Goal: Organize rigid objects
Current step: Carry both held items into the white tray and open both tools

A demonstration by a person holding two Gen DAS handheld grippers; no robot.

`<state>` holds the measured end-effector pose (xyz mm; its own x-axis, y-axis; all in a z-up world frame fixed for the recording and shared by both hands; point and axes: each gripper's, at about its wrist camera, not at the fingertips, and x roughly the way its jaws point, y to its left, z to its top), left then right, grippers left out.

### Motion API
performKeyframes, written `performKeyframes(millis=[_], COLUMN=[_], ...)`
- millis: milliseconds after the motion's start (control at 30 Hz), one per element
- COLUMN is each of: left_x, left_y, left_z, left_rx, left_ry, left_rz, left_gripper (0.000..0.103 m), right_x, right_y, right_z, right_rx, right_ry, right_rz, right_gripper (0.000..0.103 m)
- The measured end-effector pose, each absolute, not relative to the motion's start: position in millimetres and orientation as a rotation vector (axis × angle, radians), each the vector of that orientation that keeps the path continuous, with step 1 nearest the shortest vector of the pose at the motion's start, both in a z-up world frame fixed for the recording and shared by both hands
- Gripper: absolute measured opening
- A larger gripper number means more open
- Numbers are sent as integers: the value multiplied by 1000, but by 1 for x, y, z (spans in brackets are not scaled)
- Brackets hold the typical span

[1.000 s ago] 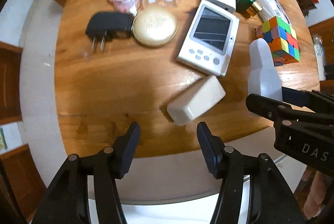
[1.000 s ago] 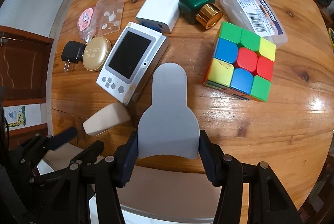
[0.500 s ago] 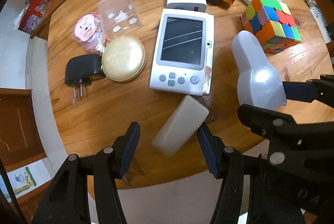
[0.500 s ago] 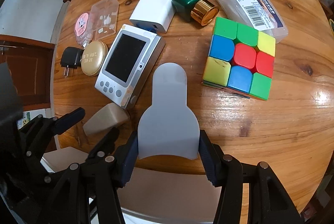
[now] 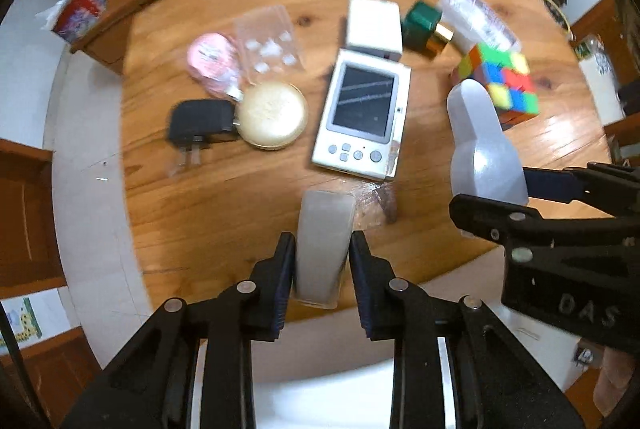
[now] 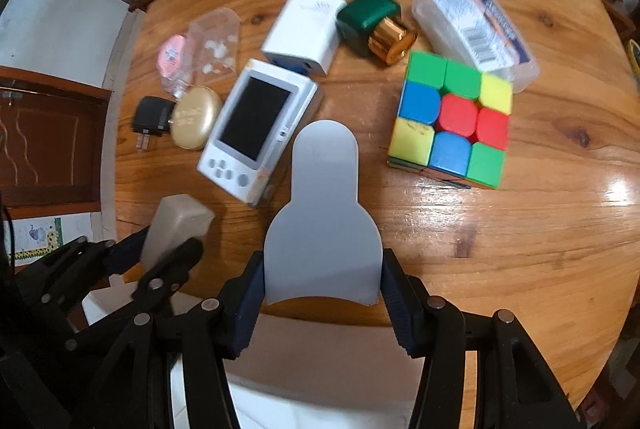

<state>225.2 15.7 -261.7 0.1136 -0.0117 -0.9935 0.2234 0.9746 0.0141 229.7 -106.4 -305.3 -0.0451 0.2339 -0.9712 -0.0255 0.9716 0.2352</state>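
Note:
My left gripper [image 5: 322, 261] is shut on a cream rectangular case [image 5: 325, 241] at the near edge of the round wooden table [image 5: 224, 213]; the case also shows in the right wrist view [image 6: 176, 225]. My right gripper [image 6: 322, 281] is shut on a grey bottle-shaped plastic piece [image 6: 324, 225], held above the table's near edge, also seen in the left wrist view [image 5: 482, 145].
On the table lie a white handheld device [image 5: 364, 117], a colour cube [image 6: 452, 121], a white charger box [image 6: 304, 33], a green and gold cap [image 6: 372, 25], a clear labelled box [image 6: 476, 29], a gold compact [image 5: 272, 117], a black plug [image 5: 200, 127], a pink tin [image 5: 210, 61] and a clear case [image 5: 268, 45].
My left gripper has closed its jaws on the cream case, which now lies lengthwise between the fingers. The right gripper still holds the grey piece.

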Motion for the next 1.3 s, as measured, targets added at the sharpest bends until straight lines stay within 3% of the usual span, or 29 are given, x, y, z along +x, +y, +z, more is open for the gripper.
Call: performKeyframes(millis=[267, 467, 700, 833, 1300], left_x=[181, 142, 96, 70, 41], left_y=[57, 73, 78, 75, 78], left_z=[-171, -138, -131, -150, -301], left_rx=[145, 84, 41, 51, 2], left_ry=[1319, 1229, 1148, 1159, 1482], left_rz=[-141, -100, -28, -15, 76], left_gripper=[30, 30, 30, 30, 30], right_x=[200, 155, 100, 73, 32], right_y=[-104, -91, -76, -74, -76], right_z=[-216, -151, -127, -146, -280], right_rx=[132, 56, -41, -88, -190], right_ry=[1440, 1316, 1236, 1241, 1484], right_rz=[302, 386, 422, 434, 385], right_gripper=[56, 56, 56, 56, 56])
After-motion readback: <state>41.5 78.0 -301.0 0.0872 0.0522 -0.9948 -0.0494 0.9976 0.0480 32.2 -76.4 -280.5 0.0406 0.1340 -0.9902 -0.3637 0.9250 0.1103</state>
